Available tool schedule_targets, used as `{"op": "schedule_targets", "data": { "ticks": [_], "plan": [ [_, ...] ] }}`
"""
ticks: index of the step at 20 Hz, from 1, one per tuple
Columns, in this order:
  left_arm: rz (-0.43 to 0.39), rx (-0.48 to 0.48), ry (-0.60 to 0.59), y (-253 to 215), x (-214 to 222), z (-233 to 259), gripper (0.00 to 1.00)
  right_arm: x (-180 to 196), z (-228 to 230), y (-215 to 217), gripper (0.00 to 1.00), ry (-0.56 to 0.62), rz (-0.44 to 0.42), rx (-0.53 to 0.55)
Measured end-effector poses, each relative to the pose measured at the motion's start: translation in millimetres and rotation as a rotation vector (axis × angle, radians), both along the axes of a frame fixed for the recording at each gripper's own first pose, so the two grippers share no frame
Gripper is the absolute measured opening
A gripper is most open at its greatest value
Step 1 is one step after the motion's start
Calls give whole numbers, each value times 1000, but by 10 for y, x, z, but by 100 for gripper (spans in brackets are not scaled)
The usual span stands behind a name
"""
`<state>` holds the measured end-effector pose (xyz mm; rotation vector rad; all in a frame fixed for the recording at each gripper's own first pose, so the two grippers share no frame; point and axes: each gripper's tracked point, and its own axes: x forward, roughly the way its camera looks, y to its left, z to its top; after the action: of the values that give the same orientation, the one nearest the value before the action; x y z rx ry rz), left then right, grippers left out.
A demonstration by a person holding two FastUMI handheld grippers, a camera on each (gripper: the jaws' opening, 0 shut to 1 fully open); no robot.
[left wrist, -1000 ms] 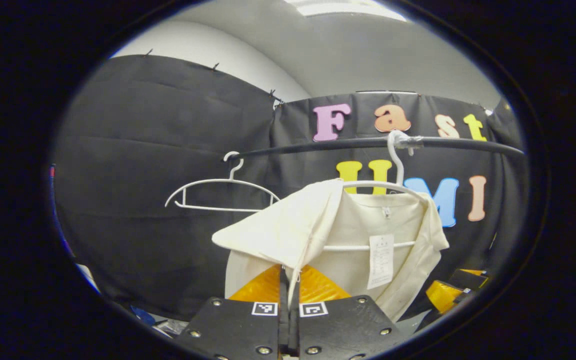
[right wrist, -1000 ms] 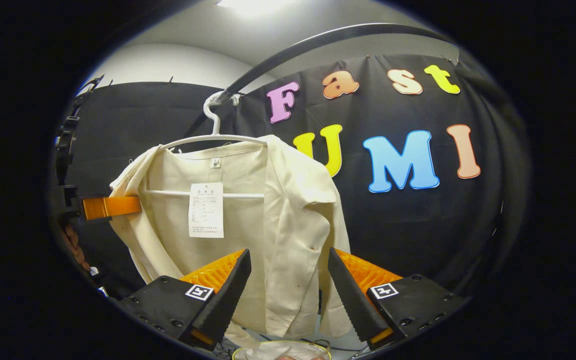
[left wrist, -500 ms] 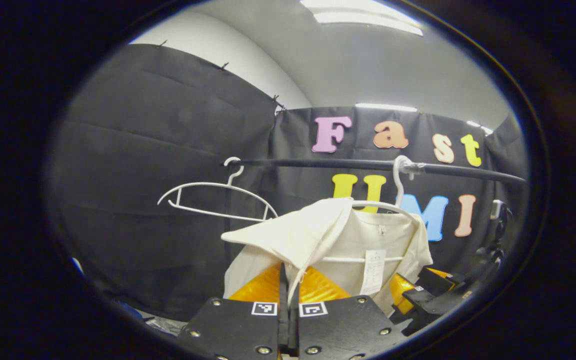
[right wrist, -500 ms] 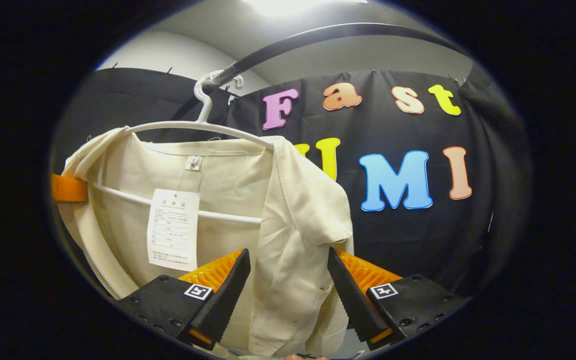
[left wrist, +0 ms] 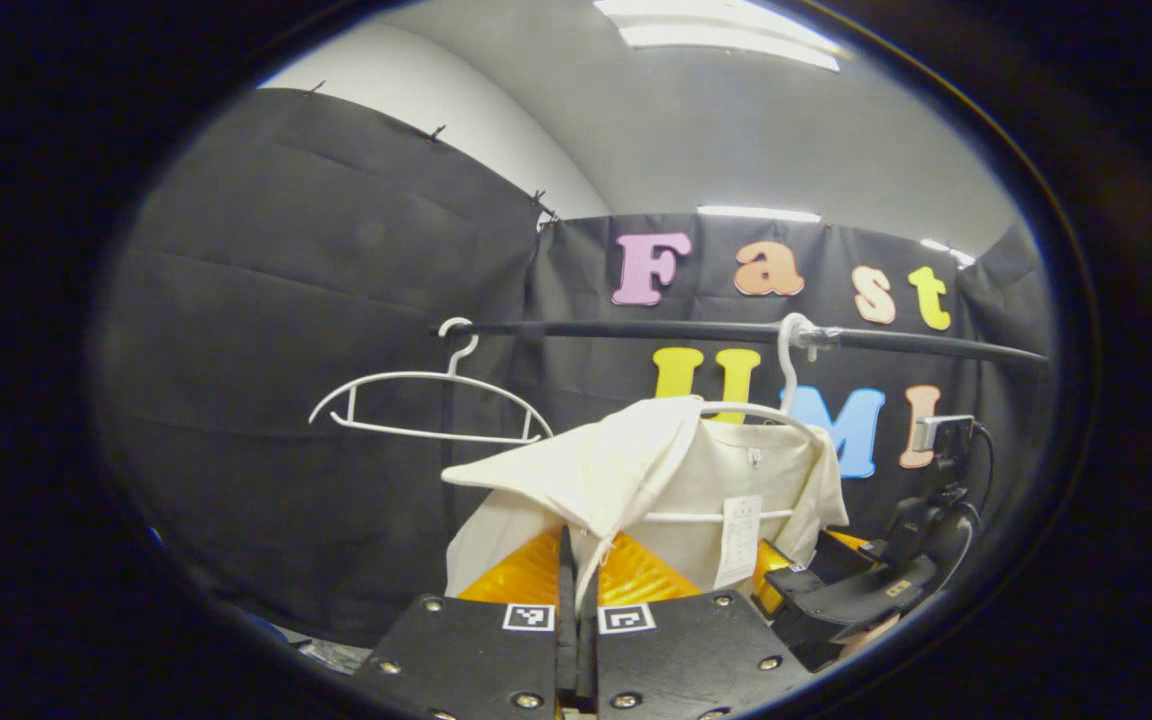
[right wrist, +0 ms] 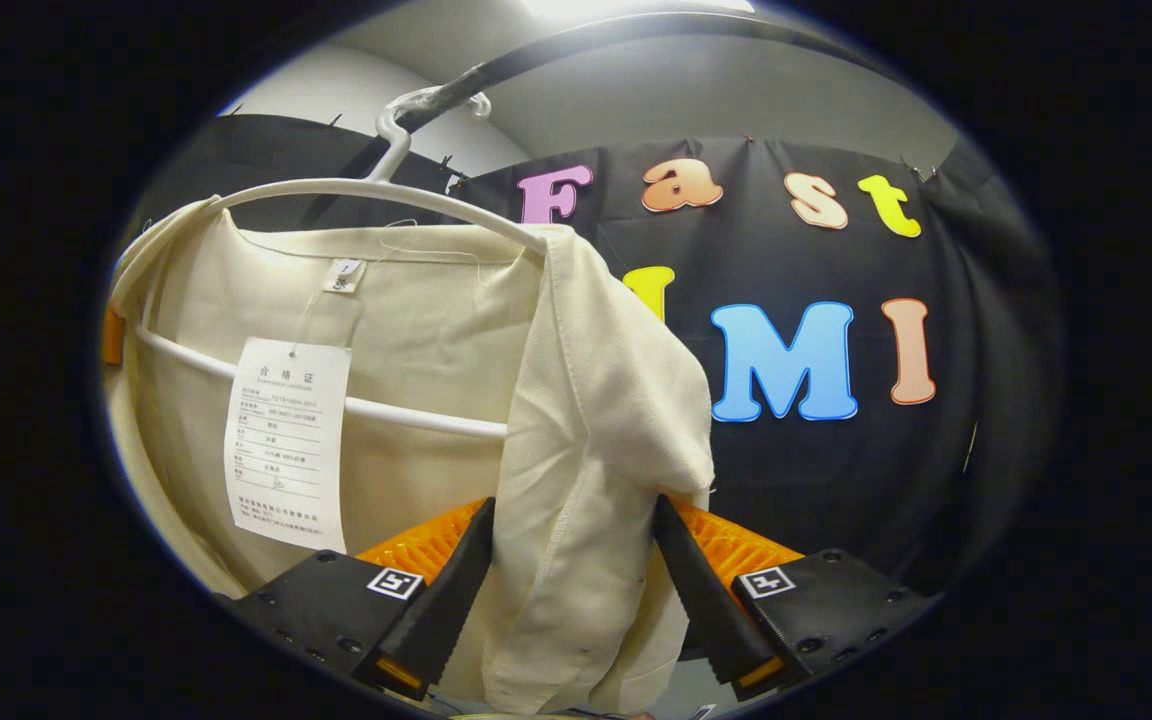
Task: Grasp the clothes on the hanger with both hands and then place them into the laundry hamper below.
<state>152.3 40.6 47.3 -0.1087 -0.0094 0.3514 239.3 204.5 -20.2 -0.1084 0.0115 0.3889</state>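
Jaws first: left gripper (left wrist: 576,560) was clenched on a fold of the cream fabric shirt (left wrist: 636,480), pulling that shoulder out sideways off the hanger end. Right gripper (right wrist: 566,590) stood spread, its fingers straddling the shirt's hanging front panel (right wrist: 586,480), cloth between them but not pinched as far as I could tell.

Shirt was on the white plastic hanger (right wrist: 356,190), hooked over the black rail (left wrist: 696,330). A white paper tag (right wrist: 286,440) dangled inside the collar. A second, bare white hanger (left wrist: 426,400) hung further along the rail. From the left gripper view, the right gripper (left wrist: 806,575) sat low beside the shirt's far side.

Step in hand, my read: two-handed grasp, half done. Next move calls for closing the right fingers on the panel, then working both shoulders off the hanger and lowering. Hamper wasn't visible to me, so drop position unconfirmed.
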Motion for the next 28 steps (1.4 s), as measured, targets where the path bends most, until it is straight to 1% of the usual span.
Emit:
{"op": "schedule_targets", "data": {
  "ticks": [3, 4, 5, 6, 7, 8, 9, 10, 11, 12, 15, 17, 18, 19, 20, 22, 24, 26, 28],
  "plan": [
    [14, -16, -13, 46, 1, 34, 1, 128, 54, -116, 86, -60, -19, -25],
    [17, -19, -16, 71, 8, 50, 1, 186, 62, -147, 75, -66, -25, -43],
    [19, -18, -16, 83, 32, 40, 1, 223, 54, -152, 54, -65, -21, -55],
    [21, -17, -14, 94, 47, 34, 1, 258, 58, -145, 46, -67, -10, -64],
    [22, -15, -13, 94, 60, 26, 1, 260, 78, -161, 33, -75, -8, -63],
    [23, -9, -13, 97, 66, 32, 1, 266, 103, -174, 13, -77, 1, -44],
    [24, 0, -13, 105, 60, 39, 1, 242, 92, -116, 13, -60, 33, -26],
    [27, 13, -15, 131, 58, 48, 1, 262, 100, -113, 12, -49, 45, -11],
    [28, 22, -20, 152, 47, 69, 1, 263, 96, -148, 4, -40, 53, -11],
    [27, 28, -25, 164, 40, 92, 1, 270, 120, -189, 4, -43, 50, -13],
    [33, 38, -27, 227, 41, 99, 1, 318, 280, -365, 4, -80, 11, -22],
    [43, 28, -23, 263, 62, 90, 1, 317, 393, -417, 4, -108, -7, -15],
    [51, 28, -30, 302, 66, 107, 1, 310, 456, -446, 0, -133, -18, -21],
    [62, 34, -37, 344, 67, 141, 0, 309, 496, -470, 0, -154, -30, -35],
    [72, 48, -43, 388, 63, 194, 1, 321, 521, -488, 4, -171, -38, -45],
    [82, 75, -54, 472, 102, 290, 1, 372, 558, -511, 4, -180, -49, -38],
    [79, 84, -36, 556, 195, 236, 1, 387, 607, -534, 4, -175, -57, -23],
    [70, 82, -41, 642, 261, 267, 1, 369, 640, -508, 4, -153, -35, 4],
    [58, 88, -53, 754, 321, 349, 1, 311, 625, -446, 4, -73, 52, 100]
  ]
}}
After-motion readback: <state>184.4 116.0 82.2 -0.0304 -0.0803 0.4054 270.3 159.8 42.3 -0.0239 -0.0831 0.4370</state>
